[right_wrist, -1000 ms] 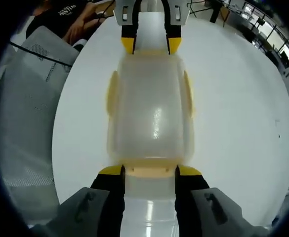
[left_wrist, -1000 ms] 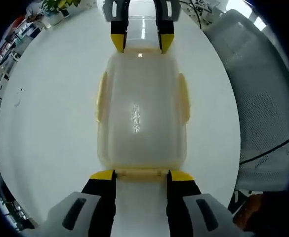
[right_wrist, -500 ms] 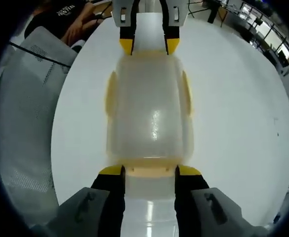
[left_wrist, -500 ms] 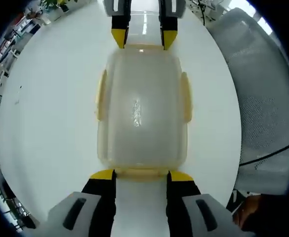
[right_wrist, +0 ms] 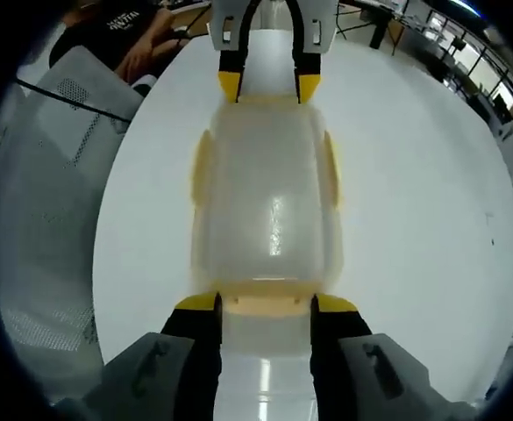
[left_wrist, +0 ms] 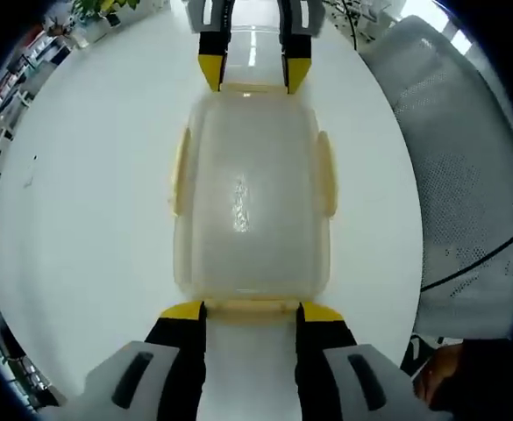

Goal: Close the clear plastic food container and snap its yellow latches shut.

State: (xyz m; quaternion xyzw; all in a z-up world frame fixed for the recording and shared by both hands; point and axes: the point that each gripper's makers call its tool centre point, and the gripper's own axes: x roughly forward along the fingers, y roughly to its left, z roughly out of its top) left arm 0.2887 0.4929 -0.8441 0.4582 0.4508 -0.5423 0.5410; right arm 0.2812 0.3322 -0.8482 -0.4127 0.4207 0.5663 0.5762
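Observation:
The clear plastic container (left_wrist: 252,193) lies on the white table (left_wrist: 89,219) with its lid on. Pale yellow latches (left_wrist: 179,171) sit flat along both long sides. My left gripper (left_wrist: 252,311) is open, and its yellow-tipped jaws straddle the latch at the near end (left_wrist: 252,306). At the far end my right gripper (left_wrist: 249,74) faces it. In the right gripper view the same container (right_wrist: 269,202) runs away from my right gripper (right_wrist: 267,307), which is open around the end latch (right_wrist: 267,302). The left gripper (right_wrist: 269,88) sits at the opposite end.
A grey mesh chair (left_wrist: 466,175) stands beside the table, also seen as the chair (right_wrist: 46,219) on the left of the right gripper view. A person in a dark shirt (right_wrist: 124,31) sits beyond it. Bare white tabletop (right_wrist: 414,219) surrounds the container.
Both views have shifted slightly with the hands. The container and both grippers keep the same places at its two ends.

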